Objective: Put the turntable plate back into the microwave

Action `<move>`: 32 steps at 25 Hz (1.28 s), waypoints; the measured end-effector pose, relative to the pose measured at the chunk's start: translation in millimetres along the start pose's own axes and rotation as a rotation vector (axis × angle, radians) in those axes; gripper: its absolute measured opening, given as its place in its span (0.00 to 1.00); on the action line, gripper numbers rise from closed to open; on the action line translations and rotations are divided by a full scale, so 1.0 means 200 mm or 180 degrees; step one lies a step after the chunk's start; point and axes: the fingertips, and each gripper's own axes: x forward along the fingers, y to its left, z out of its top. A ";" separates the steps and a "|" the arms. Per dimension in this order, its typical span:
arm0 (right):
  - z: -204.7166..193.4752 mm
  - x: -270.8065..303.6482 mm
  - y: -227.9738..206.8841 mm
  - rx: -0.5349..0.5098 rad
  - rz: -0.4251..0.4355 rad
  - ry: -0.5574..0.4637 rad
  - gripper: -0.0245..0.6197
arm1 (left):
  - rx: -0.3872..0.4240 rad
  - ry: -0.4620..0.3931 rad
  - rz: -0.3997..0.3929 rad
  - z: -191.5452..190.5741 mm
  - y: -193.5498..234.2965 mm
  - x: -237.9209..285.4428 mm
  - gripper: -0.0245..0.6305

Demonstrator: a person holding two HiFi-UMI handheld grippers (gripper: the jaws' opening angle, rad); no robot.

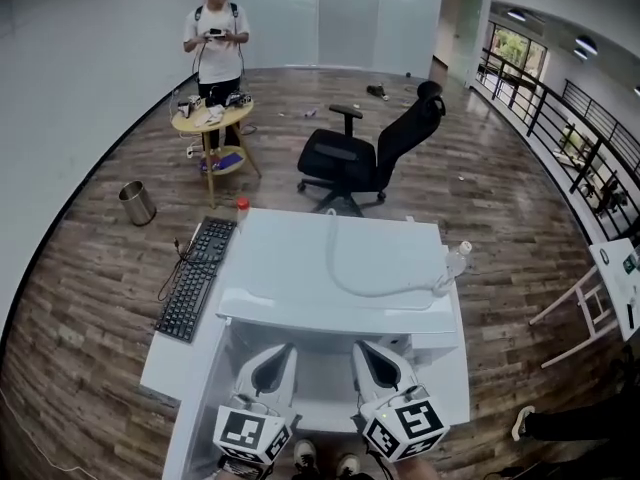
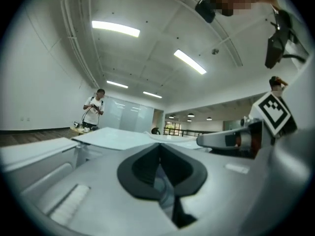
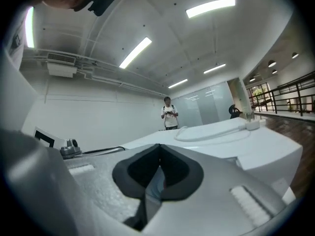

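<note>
The microwave (image 1: 300, 268) is a white box on the white table, seen from above. My two white grippers sit side by side low in front of it, left gripper (image 1: 275, 360) and right gripper (image 1: 376, 356), both pointing level at it. In the left gripper view the black-padded jaws (image 2: 160, 168) are almost together on a thin sliver of clear glass, the turntable plate's edge (image 2: 165, 188). The right gripper (image 3: 158, 173) pinches the same kind of glass edge (image 3: 154, 187). The rest of the plate is too clear to make out in the head view.
A white cable (image 1: 370, 286) and a plastic bottle (image 1: 455, 261) lie on the microwave's top. A black keyboard (image 1: 196, 278) sits on the table's left part. Beyond stand an office chair (image 1: 365, 158), a small round table (image 1: 212, 118), a metal bin (image 1: 137, 203) and a person (image 1: 215, 38).
</note>
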 end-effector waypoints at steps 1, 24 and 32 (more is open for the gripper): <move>0.03 0.00 0.00 -0.0038 -0.0005 -0.0044 0.04 | 0.0043 -0.0033 -0.0004 0.03 0.00 0.00 0.04; 0.59 -0.04 -0.07 -0.0959 -0.0231 -0.0720 0.04 | 0.0858 -0.0764 -0.0117 0.65 -0.17 0.12 0.04; 0.67 -0.04 -0.06 -0.0918 -0.0176 -0.0813 0.04 | 0.0918 -0.0762 -0.0177 0.71 -0.19 0.11 0.04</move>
